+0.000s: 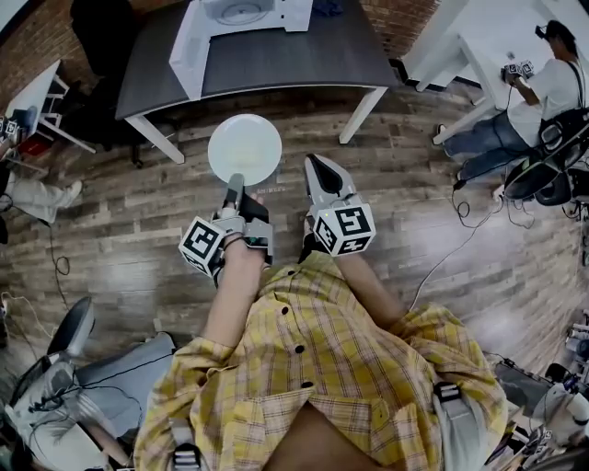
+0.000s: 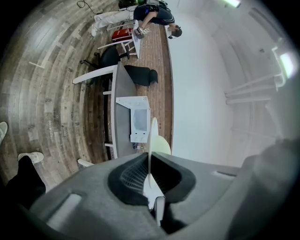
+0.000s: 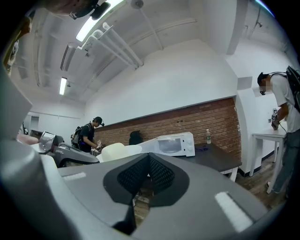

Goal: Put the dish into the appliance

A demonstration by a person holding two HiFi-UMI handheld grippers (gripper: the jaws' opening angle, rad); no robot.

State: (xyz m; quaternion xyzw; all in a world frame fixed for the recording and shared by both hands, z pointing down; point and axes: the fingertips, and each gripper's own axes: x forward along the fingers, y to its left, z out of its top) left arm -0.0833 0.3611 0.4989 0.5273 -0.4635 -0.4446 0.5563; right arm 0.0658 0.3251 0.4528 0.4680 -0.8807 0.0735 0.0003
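A round white plate (image 1: 244, 147) is held out flat over the wooden floor, with my left gripper (image 1: 234, 182) shut on its near rim. In the left gripper view the plate (image 2: 151, 136) shows edge-on, pinched between the jaws of the left gripper (image 2: 150, 161). The white microwave (image 1: 230, 23) stands on a dark grey table (image 1: 304, 55) ahead, its door swung open to the left. My right gripper (image 1: 314, 166) hangs beside the plate's right, shut with nothing in it. From the right gripper view I see the microwave (image 3: 171, 144) and the plate (image 3: 112, 152) past the closed right gripper (image 3: 149, 158).
A person (image 1: 543, 92) stands at a white table (image 1: 488, 46) at the right. Another person's legs (image 1: 32, 195) show at the left. An office chair (image 1: 69, 333) is at the lower left. Cables (image 1: 479, 216) trail on the floor to the right.
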